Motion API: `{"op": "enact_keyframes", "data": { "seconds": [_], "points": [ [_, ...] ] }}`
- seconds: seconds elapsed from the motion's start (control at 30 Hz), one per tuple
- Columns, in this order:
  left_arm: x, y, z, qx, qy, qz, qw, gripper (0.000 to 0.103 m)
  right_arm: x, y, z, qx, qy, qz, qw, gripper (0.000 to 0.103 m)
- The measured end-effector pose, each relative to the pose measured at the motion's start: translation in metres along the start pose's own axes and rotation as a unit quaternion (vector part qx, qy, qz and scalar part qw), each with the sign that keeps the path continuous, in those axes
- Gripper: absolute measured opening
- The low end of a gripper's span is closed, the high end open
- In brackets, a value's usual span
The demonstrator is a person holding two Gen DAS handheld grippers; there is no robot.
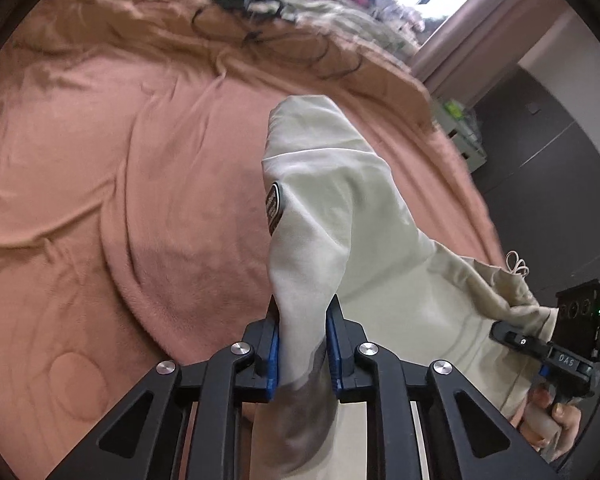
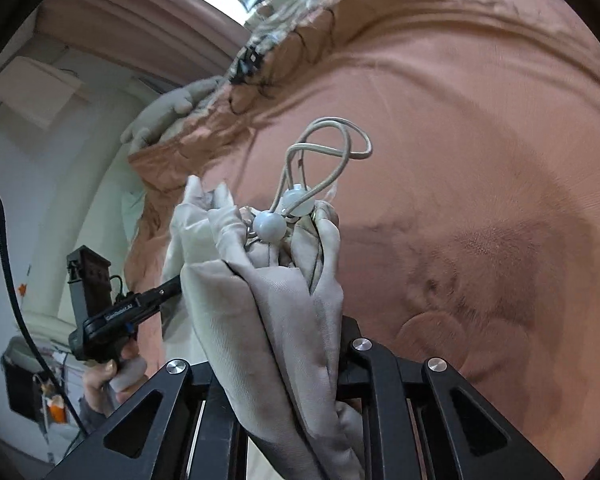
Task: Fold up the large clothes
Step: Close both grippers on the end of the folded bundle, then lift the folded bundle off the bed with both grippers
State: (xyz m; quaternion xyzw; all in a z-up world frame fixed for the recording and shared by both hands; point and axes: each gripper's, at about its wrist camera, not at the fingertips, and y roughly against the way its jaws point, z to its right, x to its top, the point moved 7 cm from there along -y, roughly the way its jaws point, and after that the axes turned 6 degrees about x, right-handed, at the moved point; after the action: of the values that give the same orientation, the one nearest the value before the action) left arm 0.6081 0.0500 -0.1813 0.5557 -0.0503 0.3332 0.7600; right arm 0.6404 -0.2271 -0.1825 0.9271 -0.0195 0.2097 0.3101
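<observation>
One pale beige garment [image 1: 352,216] hangs lifted above a pink bedspread [image 1: 120,168], gripped by two grippers. The left gripper [image 1: 302,344] pinches a fold; the right gripper [image 2: 288,320] clamps bunched fabric near one drawstring [image 2: 332,148] with two round toggles [image 2: 269,226].

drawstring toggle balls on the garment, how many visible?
2. Both in the right wrist view, side by side on the cord atop the bunched beige garment clamped in the right gripper: one toggle ball lower left, another upper right. Folds may hide more.
</observation>
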Motion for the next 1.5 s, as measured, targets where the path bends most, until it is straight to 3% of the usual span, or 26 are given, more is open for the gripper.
{"op": "enact_keyframes", "data": {
  "seconds": [0.47, 0.73, 0.93, 1.23, 1.5],
  "points": [
    [-0.019, 0.125, 0.048, -0.039, -0.022, 0.085, 0.9954, 0.017, -0.036, 0.097, -0.082, 0.005, 0.041, 0.084, 0.996, 0.014],
    [-0.044, 0.181, 0.080, -0.054, -0.033, 0.116, 0.9913, 0.016, -0.068, 0.147, -0.107, 0.014, 0.050, 0.127, 0.991, 0.014],
    [-0.068, 0.212, 0.127, -0.077, -0.054, 0.127, 0.9874, 0.016, -0.083, 0.209, -0.118, 0.010, 0.068, 0.166, 0.984, 0.014],
    [-0.106, 0.220, 0.226, -0.121, -0.085, 0.119, 0.9819, 0.016, -0.090, 0.313, -0.095, -0.026, 0.076, 0.211, 0.974, 0.014],
    [-0.146, 0.207, 0.323, -0.153, -0.116, 0.097, 0.9766, 0.016, -0.103, 0.401, -0.046, -0.066, 0.063, 0.241, 0.966, 0.014]
  ]
}}
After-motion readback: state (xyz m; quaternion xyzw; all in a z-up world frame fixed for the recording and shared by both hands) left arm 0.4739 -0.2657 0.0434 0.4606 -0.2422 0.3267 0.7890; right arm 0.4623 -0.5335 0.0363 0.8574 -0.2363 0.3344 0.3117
